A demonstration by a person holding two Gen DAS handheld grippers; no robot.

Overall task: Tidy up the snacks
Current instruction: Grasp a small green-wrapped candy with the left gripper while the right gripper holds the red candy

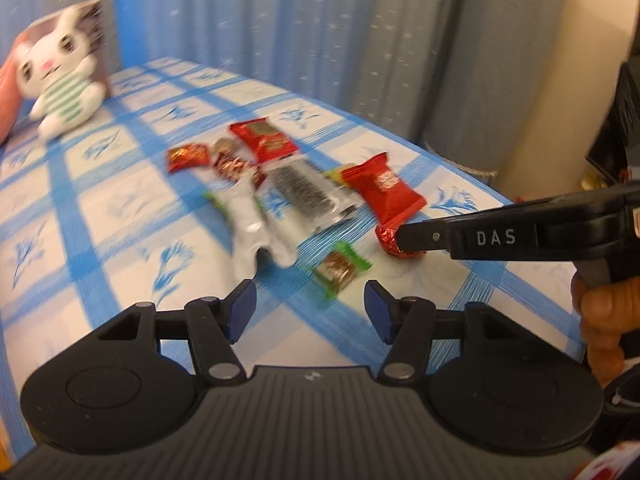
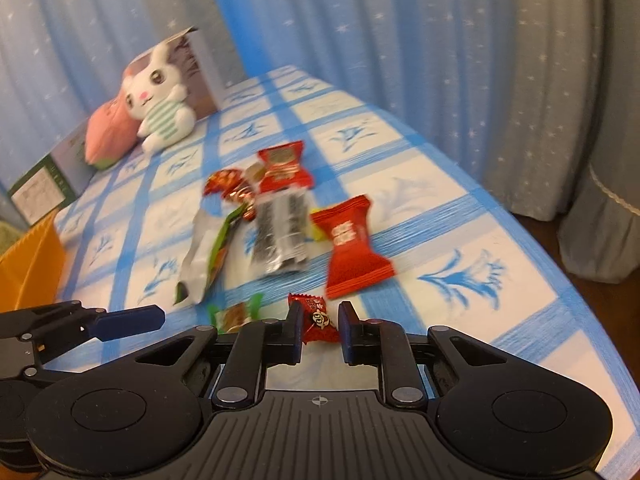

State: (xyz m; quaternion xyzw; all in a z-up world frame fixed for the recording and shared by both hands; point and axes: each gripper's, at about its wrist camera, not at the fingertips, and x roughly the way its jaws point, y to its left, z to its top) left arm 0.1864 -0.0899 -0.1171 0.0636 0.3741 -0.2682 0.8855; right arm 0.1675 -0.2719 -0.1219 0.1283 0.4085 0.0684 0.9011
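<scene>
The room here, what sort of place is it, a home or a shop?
Most likely a home, maybe a bedroom or living room: star-print curtains hang behind a table with a blue checked cloth, and a plush bunny sits on it.

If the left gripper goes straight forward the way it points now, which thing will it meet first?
Most likely the small green-edged candy, lying just ahead of the open left gripper and slightly right of its midline. Beyond it lie the silver packets. Depth is unclear in this blurred fisheye view.

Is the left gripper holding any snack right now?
No: in the left wrist view the left gripper is open with nothing between its blue pads, and the green-wrapped candy lies on the tablecloth ahead of it.
</scene>
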